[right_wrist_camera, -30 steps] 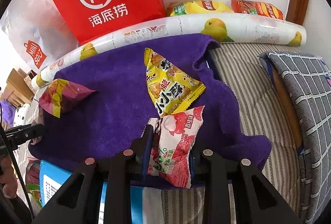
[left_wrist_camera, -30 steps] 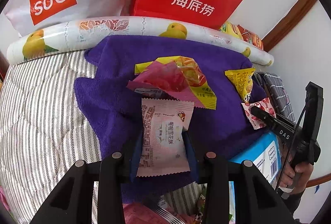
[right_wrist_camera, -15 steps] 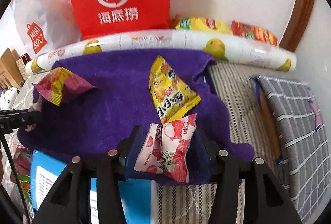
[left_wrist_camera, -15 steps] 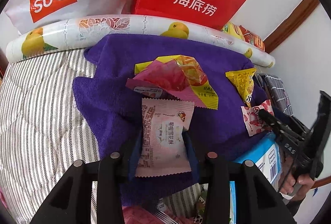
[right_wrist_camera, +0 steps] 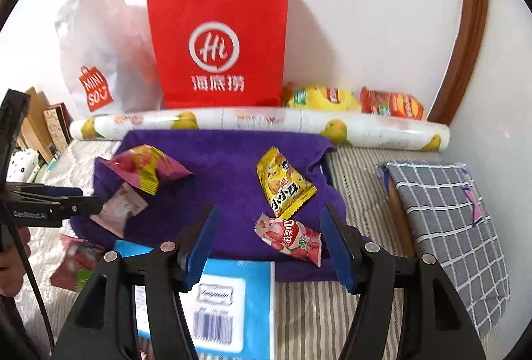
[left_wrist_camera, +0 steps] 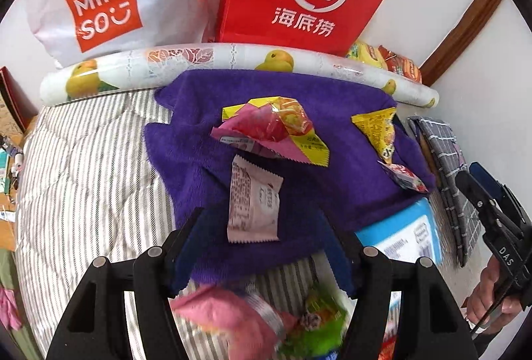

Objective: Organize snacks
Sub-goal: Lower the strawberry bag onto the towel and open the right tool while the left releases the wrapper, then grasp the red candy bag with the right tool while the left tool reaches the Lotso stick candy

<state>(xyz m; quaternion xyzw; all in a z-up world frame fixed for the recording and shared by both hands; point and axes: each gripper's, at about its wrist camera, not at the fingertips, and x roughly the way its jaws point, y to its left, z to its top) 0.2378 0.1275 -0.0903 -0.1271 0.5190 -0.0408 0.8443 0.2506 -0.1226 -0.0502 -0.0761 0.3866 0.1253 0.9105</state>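
Note:
A pale pink packet (left_wrist_camera: pixel 254 203) lies flat on the purple towel (left_wrist_camera: pixel 186 140). My left gripper (left_wrist_camera: pixel 262 247) stands over it, jaws opening, with both pads clear of the wrapper. A red-and-white fruit packet (right_wrist_camera: pixel 289 237) rests on the towel's near edge between the jaws of my right gripper (right_wrist_camera: pixel 267 243), which are also opening and do not touch it. Farther back on the towel lie a yellow triangular packet (right_wrist_camera: pixel 282 183) and a pink-and-yellow packet (right_wrist_camera: pixel 146 170).
A red paper bag (right_wrist_camera: pixel 219 44) and a white shopping bag (left_wrist_camera: pixel 103 10) lean on the wall behind a fruit-print roll (left_wrist_camera: pixel 232 60). A blue box (right_wrist_camera: pixel 229 293) lies under the towel's front edge. A checked pillow (right_wrist_camera: pixel 445 220) sits right. Loose snacks (left_wrist_camera: pixel 249 320) lie on the striped bedding.
Both grippers opened and let go of their packets, which now lie on the towel. Both lifted and drew back, the right one farther.

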